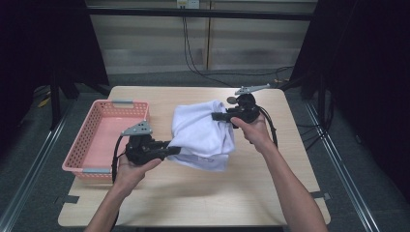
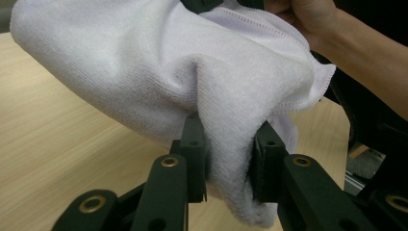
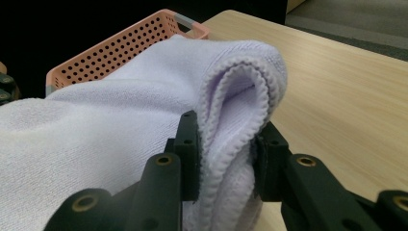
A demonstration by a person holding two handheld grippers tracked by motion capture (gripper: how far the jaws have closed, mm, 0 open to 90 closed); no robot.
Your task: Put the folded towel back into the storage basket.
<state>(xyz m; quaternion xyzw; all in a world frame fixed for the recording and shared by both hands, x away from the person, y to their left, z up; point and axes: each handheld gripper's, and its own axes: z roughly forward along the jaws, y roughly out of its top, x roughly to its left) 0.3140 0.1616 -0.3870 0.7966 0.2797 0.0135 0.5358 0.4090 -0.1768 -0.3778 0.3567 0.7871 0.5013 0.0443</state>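
A white towel [image 1: 203, 130] hangs bunched above the middle of the wooden table [image 1: 193, 198], held at both ends. My left gripper [image 1: 174, 150] is shut on its near-left edge; in the left gripper view the towel [image 2: 183, 77] is pinched between the jaws of that gripper [image 2: 230, 163]. My right gripper [image 1: 218, 116] is shut on the far-right folded edge; in the right gripper view the doubled hem of the towel [image 3: 235, 96] sits between the jaws of my right gripper [image 3: 226, 159]. The towel's lower fold rests near the tabletop.
A pink perforated basket [image 1: 92, 133] stands at the table's left side, also seen as the basket [image 3: 120, 48] behind the towel. Black curtains flank the table. Cables run along the floor behind.
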